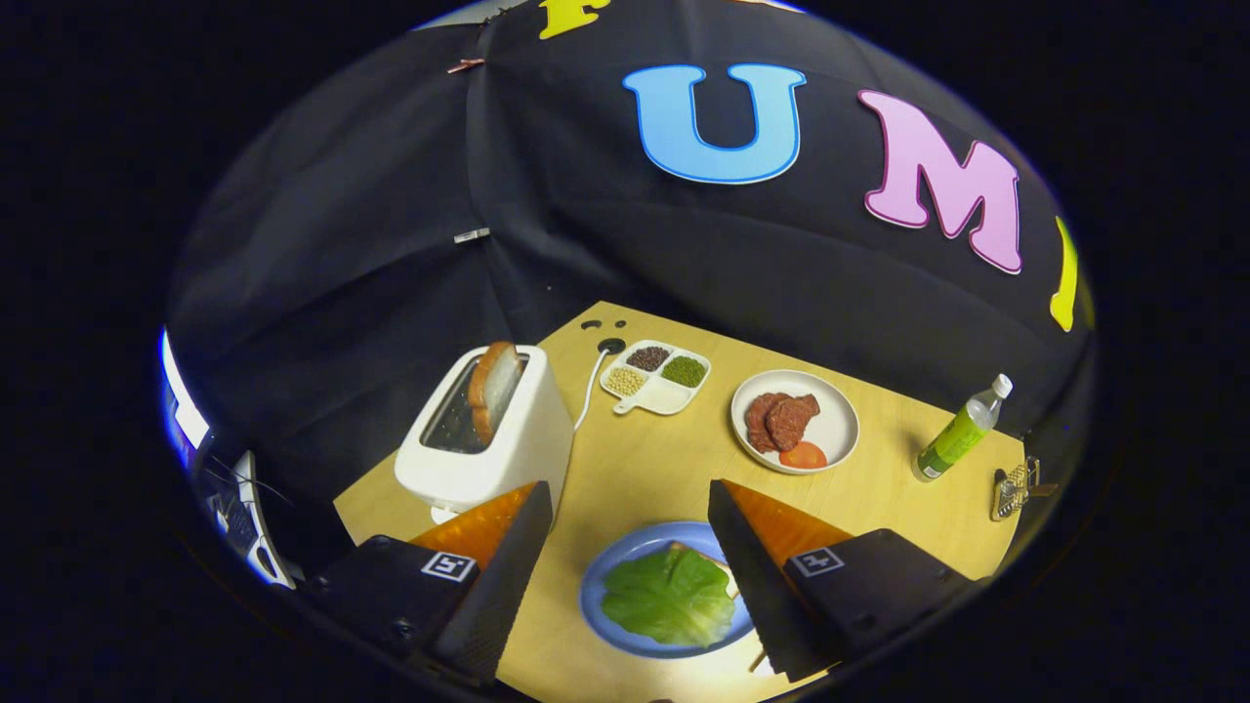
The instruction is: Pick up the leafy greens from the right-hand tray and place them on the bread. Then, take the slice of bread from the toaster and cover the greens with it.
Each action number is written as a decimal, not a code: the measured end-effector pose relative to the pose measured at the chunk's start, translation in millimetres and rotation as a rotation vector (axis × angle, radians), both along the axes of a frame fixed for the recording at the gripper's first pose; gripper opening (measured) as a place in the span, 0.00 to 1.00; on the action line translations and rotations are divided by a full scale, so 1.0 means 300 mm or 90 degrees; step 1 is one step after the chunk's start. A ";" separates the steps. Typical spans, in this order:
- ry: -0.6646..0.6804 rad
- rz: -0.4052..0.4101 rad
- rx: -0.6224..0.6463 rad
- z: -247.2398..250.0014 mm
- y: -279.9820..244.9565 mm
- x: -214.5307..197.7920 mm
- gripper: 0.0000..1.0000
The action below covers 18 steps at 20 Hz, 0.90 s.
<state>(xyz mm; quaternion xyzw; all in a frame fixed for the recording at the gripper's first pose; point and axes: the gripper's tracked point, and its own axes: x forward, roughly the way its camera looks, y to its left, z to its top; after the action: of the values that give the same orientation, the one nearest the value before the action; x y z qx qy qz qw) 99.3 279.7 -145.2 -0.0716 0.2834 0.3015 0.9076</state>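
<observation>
A green leaf lies on a slice of bread whose edge peeks out beside it, both on a blue plate. The plate sits between and below my fingers. My gripper is open with nothing between its fingers, held above the plate. A white toaster stands beyond my left finger, with a slice of bread sticking up out of its slot.
A white plate with meat pieces and a tomato slice sits beyond my right finger. A divided white dish of beans stands behind the toaster's cord. A green bottle stands at the wooden table's right side, a small metal object next to it.
</observation>
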 end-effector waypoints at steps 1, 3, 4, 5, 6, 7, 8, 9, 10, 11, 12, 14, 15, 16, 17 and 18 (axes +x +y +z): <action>-0.006 0.004 0.004 0.018 0.032 0.012 1.00; -0.014 0.015 0.010 0.043 0.096 0.022 1.00; -0.015 0.020 0.012 0.051 0.128 0.024 1.00; -0.014 0.027 0.014 0.051 0.163 0.026 1.00; -0.013 0.033 0.016 0.055 0.197 0.030 1.00; -0.012 0.037 0.017 0.052 0.230 0.037 1.00; -0.010 0.042 0.017 0.045 0.266 0.047 1.00; -0.002 0.048 0.018 0.035 0.300 0.052 1.00; 0.007 0.055 0.018 0.023 0.336 0.052 1.00; 0.010 0.058 0.018 0.015 0.368 0.061 1.00; 0.010 0.062 0.016 0.007 0.397 0.072 1.00; 0.014 0.068 0.009 -0.016 0.452 0.086 1.00; 0.018 0.071 0.005 -0.032 0.477 0.094 1.00; 0.023 0.073 0.000 -0.049 0.501 0.099 1.00; 0.029 0.073 -0.008 -0.071 0.519 0.104 1.00; 0.034 0.069 -0.015 -0.088 0.536 0.112 1.00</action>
<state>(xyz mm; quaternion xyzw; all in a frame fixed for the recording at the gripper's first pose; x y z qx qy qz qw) 133.0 440.5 -171.7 -0.0892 0.3067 0.3488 0.8811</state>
